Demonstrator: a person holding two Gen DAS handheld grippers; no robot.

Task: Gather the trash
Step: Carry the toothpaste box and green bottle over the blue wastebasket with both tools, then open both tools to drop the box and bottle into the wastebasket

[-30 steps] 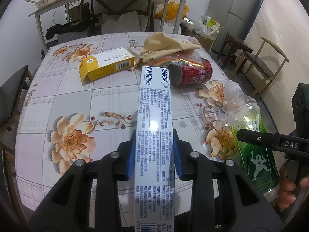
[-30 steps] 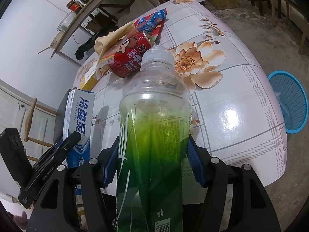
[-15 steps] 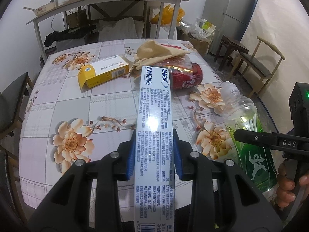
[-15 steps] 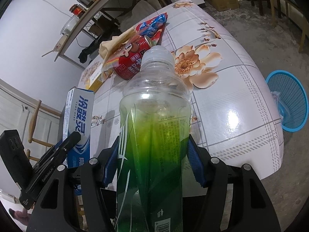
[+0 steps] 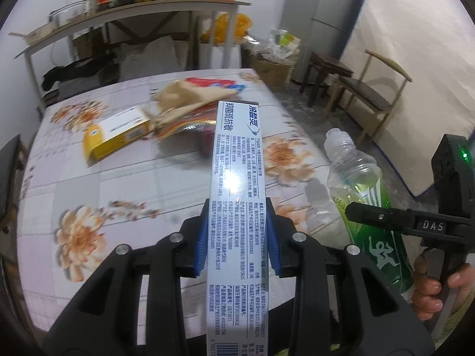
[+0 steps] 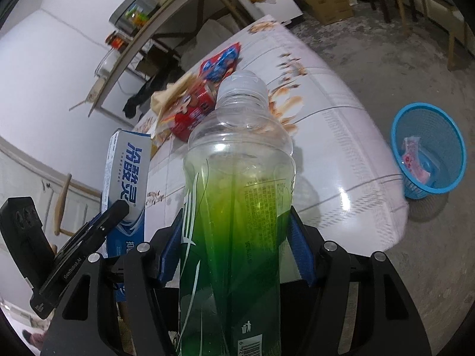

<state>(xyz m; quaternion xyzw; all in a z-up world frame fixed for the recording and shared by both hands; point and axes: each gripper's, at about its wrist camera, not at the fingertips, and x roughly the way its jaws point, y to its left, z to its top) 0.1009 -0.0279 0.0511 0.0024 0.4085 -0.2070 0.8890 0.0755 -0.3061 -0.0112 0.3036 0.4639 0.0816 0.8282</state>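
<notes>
Left wrist view: left gripper (image 5: 237,234) clenched on the toothpaste box (image 5: 237,207), held lifted above the floral table (image 5: 89,195), with a yellow carton (image 5: 117,132) and crumpled wrappers (image 5: 190,103) left on the cloth, and the bottle (image 5: 365,198) alongside at right. Right wrist view: right gripper (image 6: 236,249) clamped around the green bottle (image 6: 237,207), raised over the table edge, blue basket (image 6: 427,151) on the floor well apart to the right, holding a pink wrapper. Likely risks: smooth rounded bottle sliding through the pads if tilted steeply, long box swinging into the bottle, or a release too soon missing the basket's narrow mouth
</notes>
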